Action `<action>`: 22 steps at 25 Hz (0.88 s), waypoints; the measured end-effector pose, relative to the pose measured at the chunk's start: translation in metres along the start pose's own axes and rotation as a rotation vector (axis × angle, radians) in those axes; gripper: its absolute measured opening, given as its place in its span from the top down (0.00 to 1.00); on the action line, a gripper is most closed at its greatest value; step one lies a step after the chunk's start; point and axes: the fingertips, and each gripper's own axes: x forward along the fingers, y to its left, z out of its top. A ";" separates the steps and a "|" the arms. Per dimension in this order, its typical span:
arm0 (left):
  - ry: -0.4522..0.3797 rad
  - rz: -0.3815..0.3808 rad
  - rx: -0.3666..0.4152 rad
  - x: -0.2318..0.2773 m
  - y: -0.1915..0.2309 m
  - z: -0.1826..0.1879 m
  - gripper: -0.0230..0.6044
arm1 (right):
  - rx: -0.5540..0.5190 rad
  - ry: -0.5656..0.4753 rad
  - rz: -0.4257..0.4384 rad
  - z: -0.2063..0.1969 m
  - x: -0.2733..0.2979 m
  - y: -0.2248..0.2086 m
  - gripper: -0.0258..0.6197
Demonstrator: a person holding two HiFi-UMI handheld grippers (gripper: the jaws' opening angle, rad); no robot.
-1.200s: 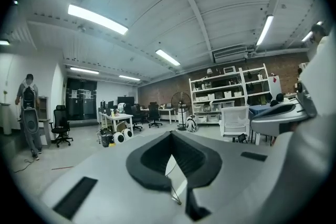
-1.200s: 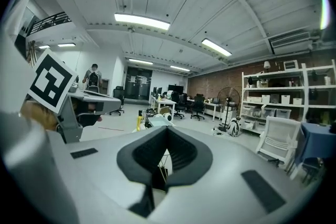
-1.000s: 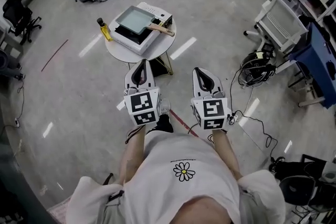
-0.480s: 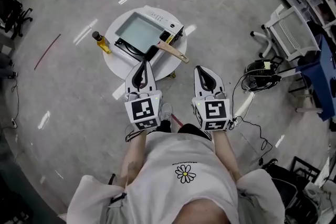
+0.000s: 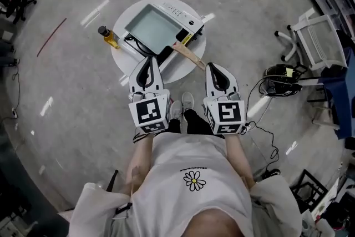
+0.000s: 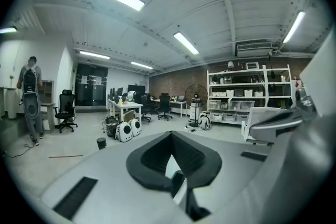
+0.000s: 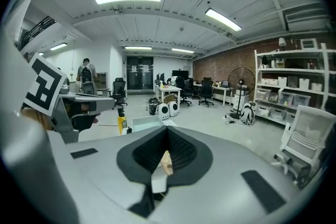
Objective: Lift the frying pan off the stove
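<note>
Closer and closer comes the table: a second ago it sat well off across the floor, and now the person has walked right up, both claws reaching over its near rim. That's the approach done, by the look of it, though the lift has not begun.

Left gripper hangs over the near-left part of the table with its jaws pressed together on nothing; its own view looks across the room, with only white showing in the slot under the pads. Right gripper is pressed together too and empty. Through the slot in its view a sliver of pale wood shows, the handle, dead ahead! From the head view, the handle's end lies just beside the right tip; contact I cannot confirm. My read: those jaws must spread before any grab.

The pan sits squarely on the stove, mid-table, its handle angled toward the near right. It is square and shallow with a dull pale-grey, smooth inside, probably coated metal. Its handle is a flat strip of light timber. Under it, the stove is a boxy white casing with black fittings and a yellow label at its near-right corner. On the left edge stands a bottle of yellow liquid with a dark cap. Both claws have matt grey shells and black ribbed pads, so grip on wood should be decent.
</note>
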 end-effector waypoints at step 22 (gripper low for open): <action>0.036 0.056 0.012 0.017 -0.009 -0.004 0.96 | 0.028 0.008 0.106 -0.004 0.017 -0.016 0.96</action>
